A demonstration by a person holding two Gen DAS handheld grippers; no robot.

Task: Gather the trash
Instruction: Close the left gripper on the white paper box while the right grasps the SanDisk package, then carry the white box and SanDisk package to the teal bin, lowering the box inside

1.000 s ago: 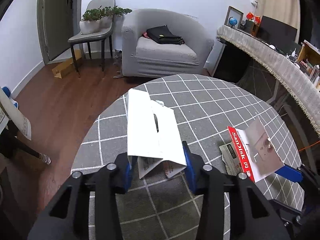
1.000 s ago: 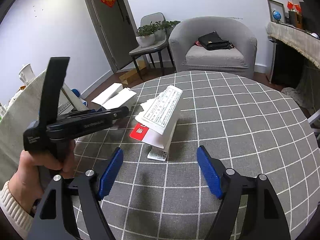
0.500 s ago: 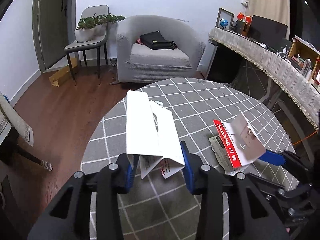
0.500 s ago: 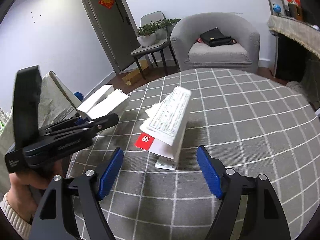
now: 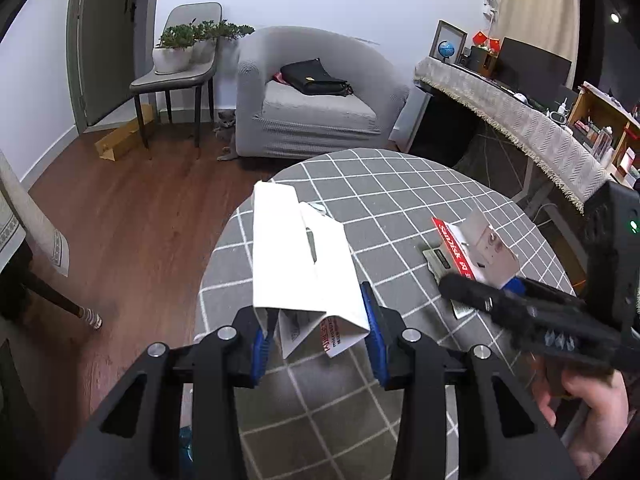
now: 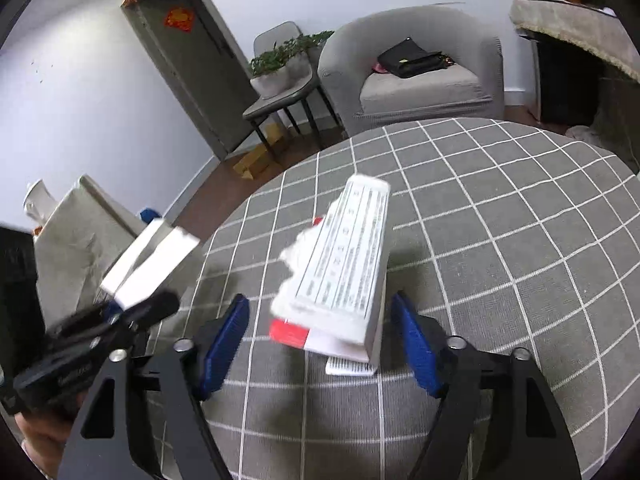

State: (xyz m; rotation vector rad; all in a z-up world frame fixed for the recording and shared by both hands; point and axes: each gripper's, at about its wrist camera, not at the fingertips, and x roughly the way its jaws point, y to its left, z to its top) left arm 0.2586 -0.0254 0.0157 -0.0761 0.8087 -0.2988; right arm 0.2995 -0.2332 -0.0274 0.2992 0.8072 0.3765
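1. The torn SanDisk card package [image 6: 340,280] stands propped on the round table's grey checked cloth [image 6: 500,240], printed panel up, a red strip at its base.
2. The right gripper [image 6: 320,340] straddles it; its jaws are closing, blue pads not yet touching the cardboard.
3. The left gripper [image 5: 316,344] is clamped on a flattened white carton [image 5: 300,264], held above the table edge.
4. Risk: the package is light and tilted (flimsy torn card), so one pad arriving first could topple or skid it, and the pinch may catch only a loose flap.
5. The two grippers are close; a sideways swing could knock the carton.
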